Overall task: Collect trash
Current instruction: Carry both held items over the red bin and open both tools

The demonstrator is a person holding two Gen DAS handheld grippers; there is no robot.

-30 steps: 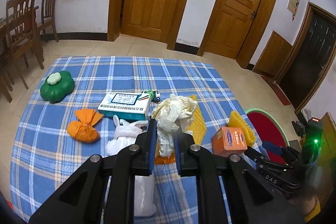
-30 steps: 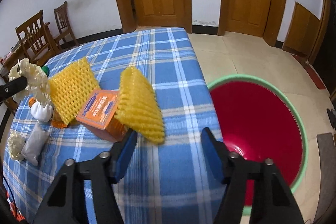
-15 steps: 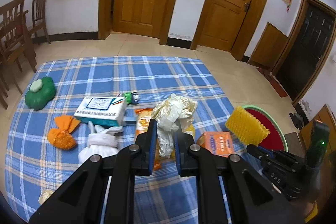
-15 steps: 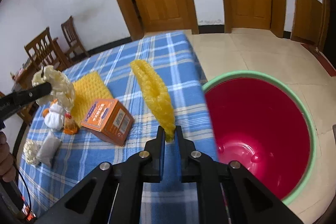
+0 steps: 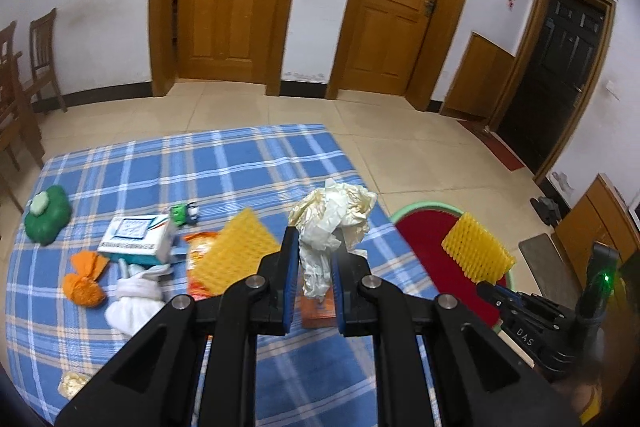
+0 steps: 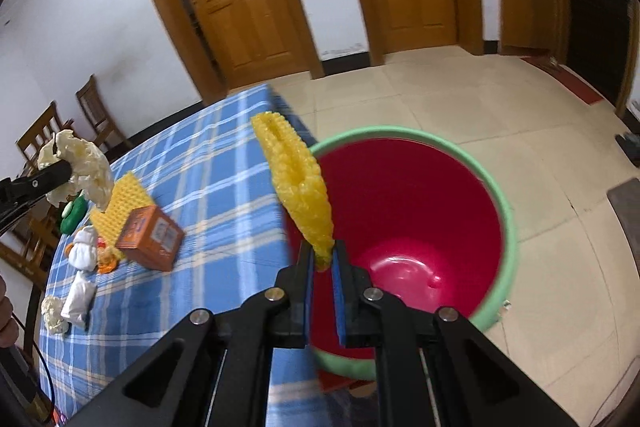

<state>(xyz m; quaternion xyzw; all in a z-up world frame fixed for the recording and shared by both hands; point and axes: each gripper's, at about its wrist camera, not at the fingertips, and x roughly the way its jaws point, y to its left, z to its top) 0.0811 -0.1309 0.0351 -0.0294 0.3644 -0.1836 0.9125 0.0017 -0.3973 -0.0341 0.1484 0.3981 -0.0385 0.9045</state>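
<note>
In the left wrist view my left gripper (image 5: 314,247) is shut on a crumpled cream wad (image 5: 332,219), held above the blue plaid table (image 5: 240,167) near its right edge. In the right wrist view my right gripper (image 6: 322,255) is shut on the lower end of a yellow foam net (image 6: 298,187), which stands upright over the near rim of the red bucket (image 6: 510,219) with a green rim. The left wrist view also shows that yellow foam net (image 5: 476,247) above the red bucket (image 5: 420,255). My left gripper's fingers (image 6: 48,177) and the wad (image 6: 82,165) show at the far left.
On the cloth lie an orange box (image 6: 152,237), a second yellow foam net (image 5: 240,251), a snack wrapper (image 5: 198,247), a white-teal box (image 5: 136,239), an orange bundle (image 5: 84,283), a white bag (image 5: 136,295) and a green toy (image 5: 48,215). Wooden chairs (image 5: 40,67) stand left.
My right gripper has shut on the yellow foam net, lifted it off the table and carried it right over the bucket's rim. My left gripper has moved right with the wad.
</note>
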